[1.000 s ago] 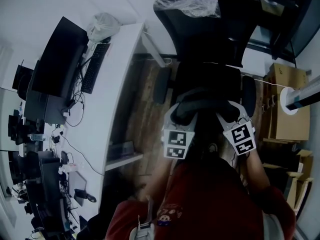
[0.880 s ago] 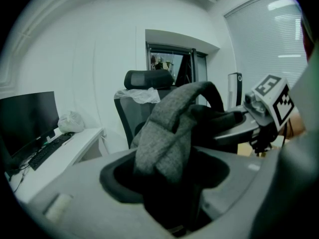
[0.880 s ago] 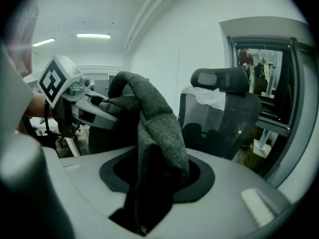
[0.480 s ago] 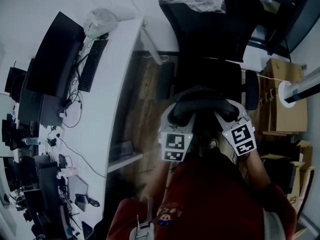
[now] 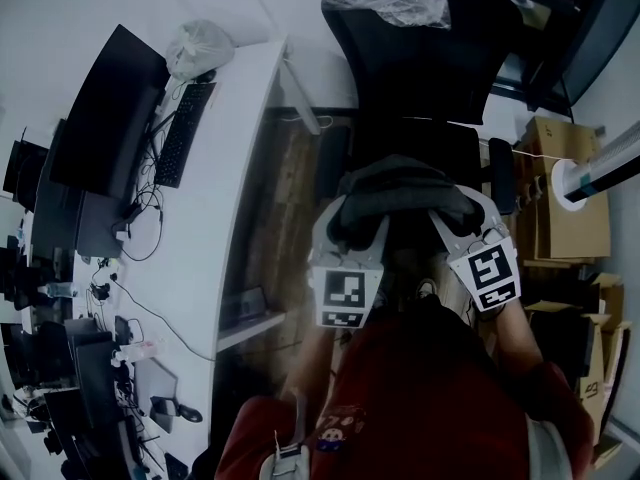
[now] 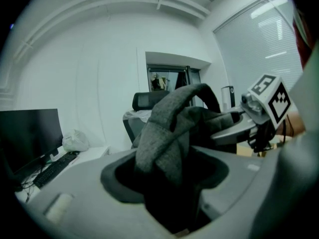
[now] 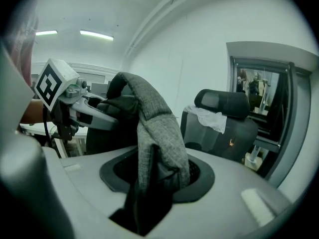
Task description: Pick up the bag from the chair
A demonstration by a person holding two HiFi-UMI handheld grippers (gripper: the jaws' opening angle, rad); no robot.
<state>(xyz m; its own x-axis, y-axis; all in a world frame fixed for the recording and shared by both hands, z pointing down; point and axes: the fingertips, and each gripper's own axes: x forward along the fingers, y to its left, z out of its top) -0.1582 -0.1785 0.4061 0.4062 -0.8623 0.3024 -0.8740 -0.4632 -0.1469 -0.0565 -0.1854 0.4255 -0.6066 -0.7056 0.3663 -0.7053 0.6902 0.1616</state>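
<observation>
The left hand-held gripper [image 5: 350,233] is clamped on one end of the bag [image 5: 400,193], with a thick fold of grey cloth bunched between its jaws. The right hand-held gripper [image 5: 462,226] is clamped on the other end, pinching a fold with a darker strip beneath it. The bag spans the two, its long axis running left to right across the person's front, and neither hand is nearer. It hangs in front of the jaws and over the seat of the chair [image 5: 420,78], seemingly clear of it, though the dark seat hides the gap. The cloth looks soft, felt-like and coarsely woven, slumping into rounded folds, so it should sag between the grips. The chair is black and high-backed, with crumpled clear plastic [image 5: 385,6] over its headrest. A white desk [image 5: 235,178] stands to the left.
</observation>
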